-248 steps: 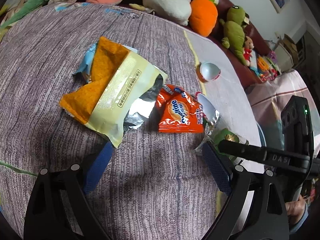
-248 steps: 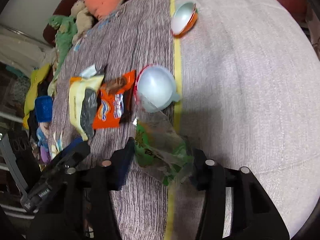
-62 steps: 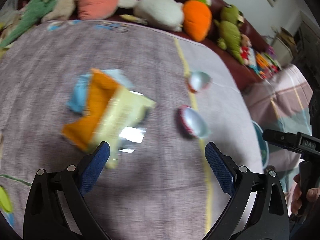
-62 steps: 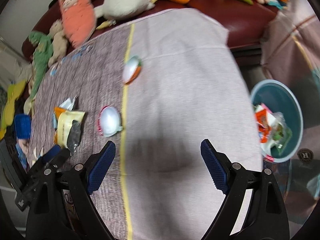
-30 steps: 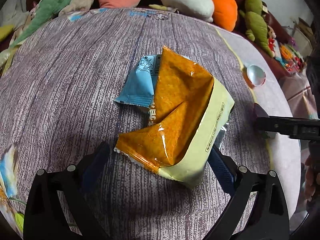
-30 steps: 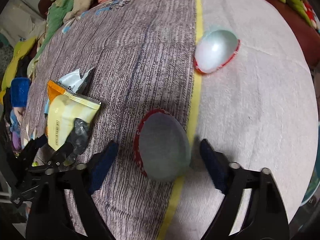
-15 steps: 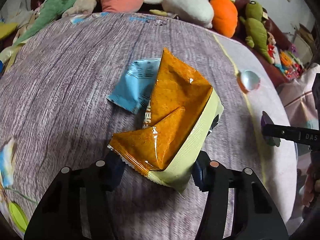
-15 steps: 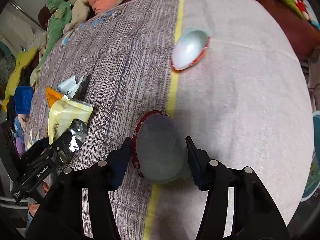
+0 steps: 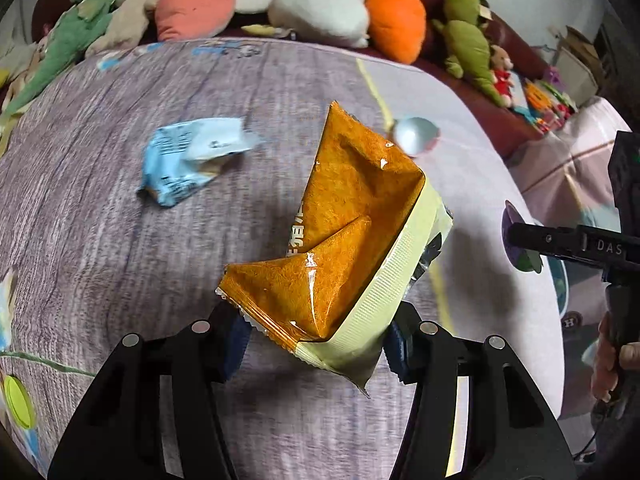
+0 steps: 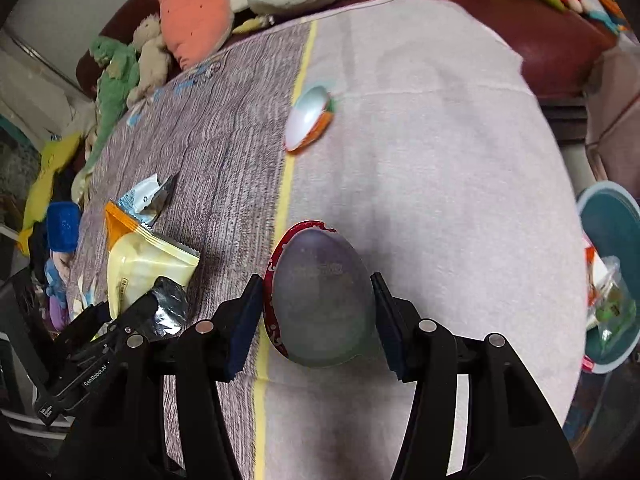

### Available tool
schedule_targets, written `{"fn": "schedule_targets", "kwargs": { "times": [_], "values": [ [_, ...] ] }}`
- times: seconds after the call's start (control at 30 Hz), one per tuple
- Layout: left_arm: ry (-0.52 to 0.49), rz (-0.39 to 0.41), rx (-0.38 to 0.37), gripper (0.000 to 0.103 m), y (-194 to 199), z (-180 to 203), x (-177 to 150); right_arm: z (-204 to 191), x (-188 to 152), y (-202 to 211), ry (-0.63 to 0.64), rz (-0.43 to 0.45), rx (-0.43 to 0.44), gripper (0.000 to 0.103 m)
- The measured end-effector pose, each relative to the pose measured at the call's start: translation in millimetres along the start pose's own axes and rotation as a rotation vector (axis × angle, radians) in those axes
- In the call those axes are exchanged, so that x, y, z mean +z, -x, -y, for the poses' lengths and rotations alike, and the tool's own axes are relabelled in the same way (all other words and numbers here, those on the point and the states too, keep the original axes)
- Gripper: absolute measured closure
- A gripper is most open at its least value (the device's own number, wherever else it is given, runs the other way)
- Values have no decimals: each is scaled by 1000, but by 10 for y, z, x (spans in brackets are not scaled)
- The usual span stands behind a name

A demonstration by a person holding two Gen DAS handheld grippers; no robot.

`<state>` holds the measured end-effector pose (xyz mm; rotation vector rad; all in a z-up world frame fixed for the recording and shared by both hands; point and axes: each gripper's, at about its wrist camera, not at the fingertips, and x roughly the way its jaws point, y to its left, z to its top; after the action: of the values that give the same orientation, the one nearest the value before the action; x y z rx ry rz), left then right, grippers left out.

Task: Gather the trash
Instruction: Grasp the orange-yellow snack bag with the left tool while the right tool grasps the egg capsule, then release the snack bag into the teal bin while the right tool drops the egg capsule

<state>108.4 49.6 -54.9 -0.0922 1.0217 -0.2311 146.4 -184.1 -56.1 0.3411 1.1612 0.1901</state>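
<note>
In the left wrist view my left gripper (image 9: 316,340) is shut on an orange and pale yellow snack bag (image 9: 344,240), lifted clear of the cloth-covered table (image 9: 100,240). A light blue wrapper (image 9: 188,158) lies on the cloth behind it. In the right wrist view my right gripper (image 10: 316,320) is shut on a grey egg-shaped half shell with a red rim (image 10: 320,296), held above the table. A second half shell (image 10: 309,118), white with an orange rim, lies further back by the yellow stripe. The same snack bag (image 10: 144,268) shows at the left in the other gripper.
A teal bin (image 10: 612,276) with wrappers inside stands off the table's right edge. Plush toys (image 9: 320,8) line the dark red sofa behind the table. A person's hand (image 9: 616,360) grips the other tool at the right.
Both grippers have risen and drifted towards the bin side with their loads. The snack bag has come off the blue wrapper, which stays on the cloth. The grey shell is up off the table.
</note>
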Motion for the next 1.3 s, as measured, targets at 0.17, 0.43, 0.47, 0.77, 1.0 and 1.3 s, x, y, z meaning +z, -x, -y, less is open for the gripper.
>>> {"fn": "schedule_targets", "kwargs": {
  "times": [0.17,0.43,0.47,0.77,1.0,1.3],
  "values": [
    [-42,-3,-18,46,24,294,-6,217,-79,206,-36,38,11,51],
    [-136,-28,-28,46,-36,818,-26,628,-197,502,-100,99,39,51],
    [-147,-31,-30,46,-48,878,-25,677,-209,538,-108,107,42,51],
    [-228,-47,-62,46,-119,1482,29,1214,-324,936,-200,203,62,51],
    [-316,-54,-116,46,-222,2103,139,1683,-441,1296,-270,291,20,51],
    [-421,-73,-169,46,-383,2877,202,2324,-636,1671,-370,371,-28,51]
  ]
}}
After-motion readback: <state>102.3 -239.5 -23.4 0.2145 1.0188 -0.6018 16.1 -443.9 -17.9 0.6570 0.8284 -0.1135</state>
